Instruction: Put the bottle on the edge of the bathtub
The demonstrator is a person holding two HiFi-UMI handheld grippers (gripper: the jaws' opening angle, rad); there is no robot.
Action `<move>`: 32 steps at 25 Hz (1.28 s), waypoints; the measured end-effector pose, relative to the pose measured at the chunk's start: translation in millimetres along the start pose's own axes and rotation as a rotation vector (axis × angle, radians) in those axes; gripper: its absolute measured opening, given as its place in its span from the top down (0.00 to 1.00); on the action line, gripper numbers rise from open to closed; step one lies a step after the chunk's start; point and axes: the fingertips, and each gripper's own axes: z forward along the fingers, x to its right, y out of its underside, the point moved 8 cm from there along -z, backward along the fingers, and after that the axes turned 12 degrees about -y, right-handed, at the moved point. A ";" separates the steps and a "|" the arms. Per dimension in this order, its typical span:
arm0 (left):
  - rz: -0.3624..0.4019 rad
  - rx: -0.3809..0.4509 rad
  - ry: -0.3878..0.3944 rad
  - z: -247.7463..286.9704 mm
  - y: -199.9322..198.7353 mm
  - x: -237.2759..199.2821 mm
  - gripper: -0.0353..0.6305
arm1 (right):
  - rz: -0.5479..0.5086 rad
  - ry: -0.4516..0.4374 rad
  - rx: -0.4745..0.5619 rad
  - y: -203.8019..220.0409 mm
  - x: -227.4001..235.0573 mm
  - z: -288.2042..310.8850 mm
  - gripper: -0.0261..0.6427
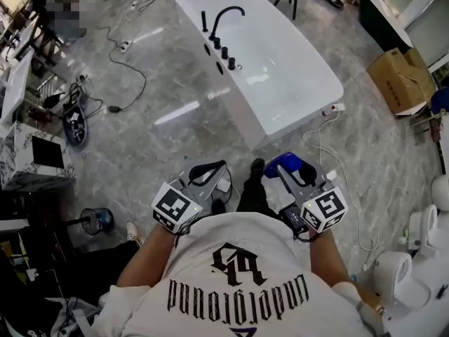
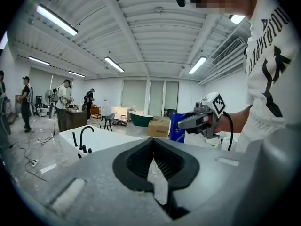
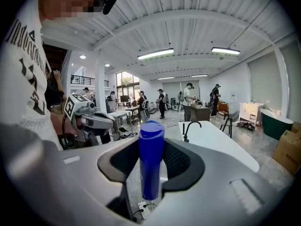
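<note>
A blue bottle [image 3: 151,160] stands upright between the jaws of my right gripper [image 3: 151,150], which is shut on it. In the head view the bottle [image 1: 289,166] shows at the tip of the right gripper [image 1: 284,170], close in front of the person's body. From the left gripper view it [image 2: 177,127] is seen held out to the right. My left gripper [image 1: 209,168] is shut with nothing in it, its tips [image 2: 153,140] meeting. The white bathtub [image 1: 309,58] with a black faucet [image 1: 223,21] stands on the floor ahead, apart from both grippers.
Cables [image 1: 128,62] and a power strip [image 1: 335,108] lie on the grey marble floor around the tub. A cardboard box [image 1: 401,79] sits at the right, white toilets [image 1: 419,258] at the lower right. Desks and clutter line the left; people stand far off.
</note>
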 end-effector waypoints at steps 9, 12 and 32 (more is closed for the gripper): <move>-0.070 -0.057 -0.107 73.7 2.4 -54.3 0.94 | -0.014 -0.097 -0.051 -9.5 99.7 61.6 0.73; -0.097 -0.072 -0.135 111.8 -2.5 -78.2 0.94 | -0.056 -0.148 -0.097 -16.6 137.5 89.8 0.73; -0.253 -0.253 -0.324 287.4 65.7 -170.0 0.94 | -0.106 -0.430 -0.369 79.5 339.5 248.2 0.73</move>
